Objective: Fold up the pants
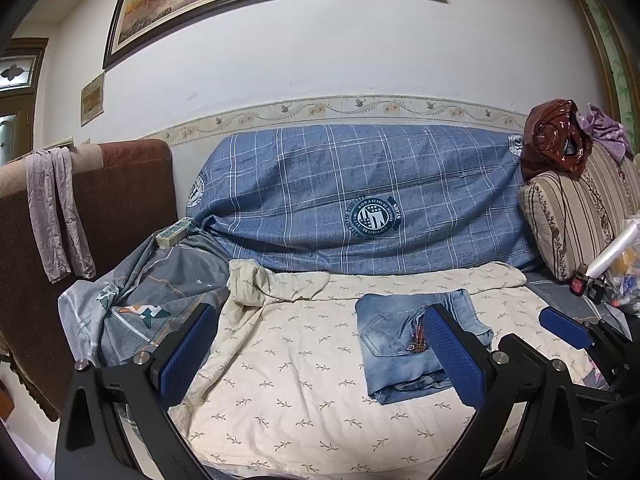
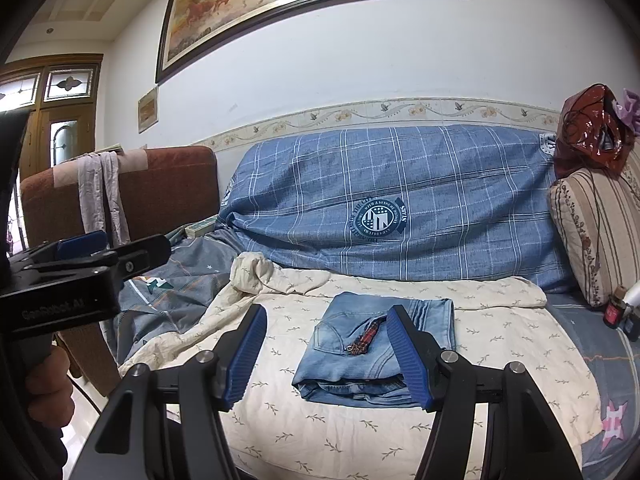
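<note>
Light blue denim pants (image 1: 404, 344) lie folded into a compact rectangle on the cream leaf-print sheet (image 1: 304, 392) of the sofa seat; they also show in the right wrist view (image 2: 360, 356). A small red patterned strip sticks out of the fold. My left gripper (image 1: 320, 352) is open and empty, held above the sheet to the left of the pants. My right gripper (image 2: 328, 356) is open and empty, hovering just in front of the pants; its blue pad shows at the right of the left wrist view (image 1: 564, 326).
A blue plaid cover (image 1: 360, 196) drapes the sofa back. A grey patterned blanket (image 1: 152, 292) is bunched at the left beside a brown armchair (image 1: 100, 216). A striped cushion (image 1: 576, 216), a red plastic bag (image 1: 556, 140) and small bottles (image 2: 616, 304) sit at the right.
</note>
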Demonstrator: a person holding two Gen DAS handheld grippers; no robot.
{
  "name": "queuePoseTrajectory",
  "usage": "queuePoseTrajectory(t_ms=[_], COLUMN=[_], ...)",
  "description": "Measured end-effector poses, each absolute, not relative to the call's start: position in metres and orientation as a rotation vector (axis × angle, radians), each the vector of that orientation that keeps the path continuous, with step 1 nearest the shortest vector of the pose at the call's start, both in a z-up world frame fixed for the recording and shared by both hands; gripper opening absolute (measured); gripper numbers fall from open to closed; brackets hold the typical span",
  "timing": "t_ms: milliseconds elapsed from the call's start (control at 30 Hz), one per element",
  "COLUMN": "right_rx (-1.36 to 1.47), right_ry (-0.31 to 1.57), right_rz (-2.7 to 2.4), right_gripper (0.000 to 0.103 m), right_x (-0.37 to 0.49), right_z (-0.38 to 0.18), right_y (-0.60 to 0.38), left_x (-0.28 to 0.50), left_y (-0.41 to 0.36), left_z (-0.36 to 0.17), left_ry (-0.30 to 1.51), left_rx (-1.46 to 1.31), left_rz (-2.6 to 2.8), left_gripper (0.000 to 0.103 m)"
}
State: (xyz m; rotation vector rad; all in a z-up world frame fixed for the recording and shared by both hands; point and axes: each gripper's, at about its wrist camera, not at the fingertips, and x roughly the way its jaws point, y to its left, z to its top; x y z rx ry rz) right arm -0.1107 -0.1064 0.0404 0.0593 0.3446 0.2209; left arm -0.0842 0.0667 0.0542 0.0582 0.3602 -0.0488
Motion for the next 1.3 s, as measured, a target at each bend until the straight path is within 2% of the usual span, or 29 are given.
queuePoseTrajectory(t_ms=[1300], right_rx=[0.078], right_ry=[0.349], right_rz=[0.202], right_gripper=[0.066], right_x=[-0.103], right_z=[0.039], right_y=[-0.114], left_x=[-0.076], left_y=[0.069], left_z=[0.054], left_ry=[0.371], left_rx=[0.041], left_rz=[-0.078], left_gripper=[0.102])
